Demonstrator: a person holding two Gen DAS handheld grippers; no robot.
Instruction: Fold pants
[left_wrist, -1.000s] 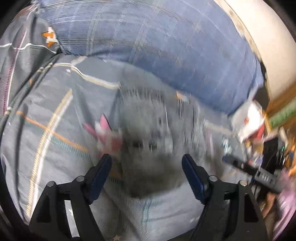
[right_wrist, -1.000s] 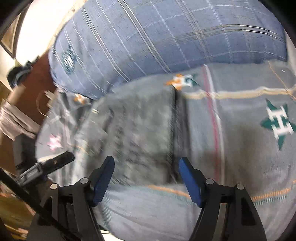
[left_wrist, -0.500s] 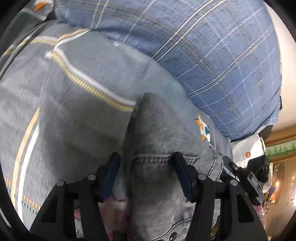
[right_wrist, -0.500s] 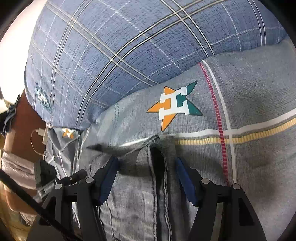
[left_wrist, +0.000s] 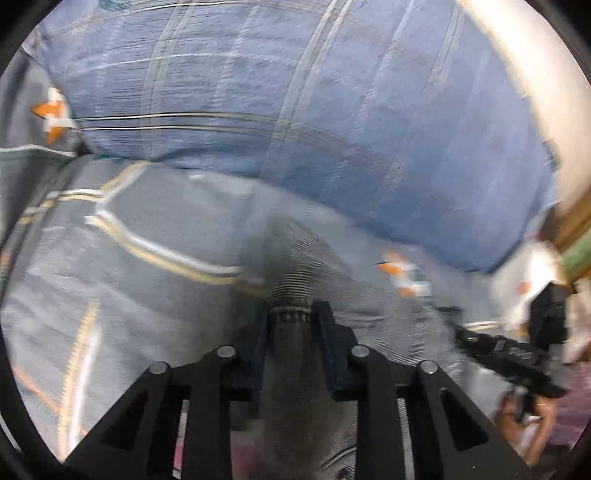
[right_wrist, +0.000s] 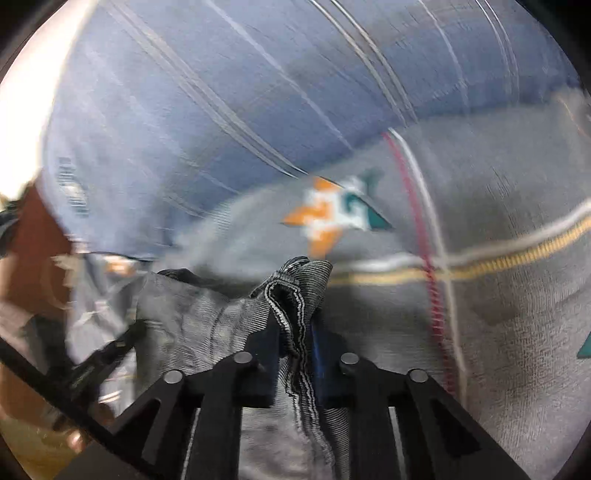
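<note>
Both grippers have just closed: the left gripper (left_wrist: 291, 314) and right gripper (right_wrist: 295, 332) now pinch bunched edges of the grey denim pants (right_wrist: 207, 317) on the grey patterned bedspread (right_wrist: 498, 295), ready for lifting into a fold.

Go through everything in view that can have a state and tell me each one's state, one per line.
left gripper: jaws just closed, shut on a bunched fold of the grey pants
right gripper: jaws just closed, shut on the pants' stitched edge
grey pants: gathered at both grips, lying on the bedsheet
bedsheet: spread out, a little rumpled
blue plaid pillow: resting on the bedsheet behind the pants
</note>
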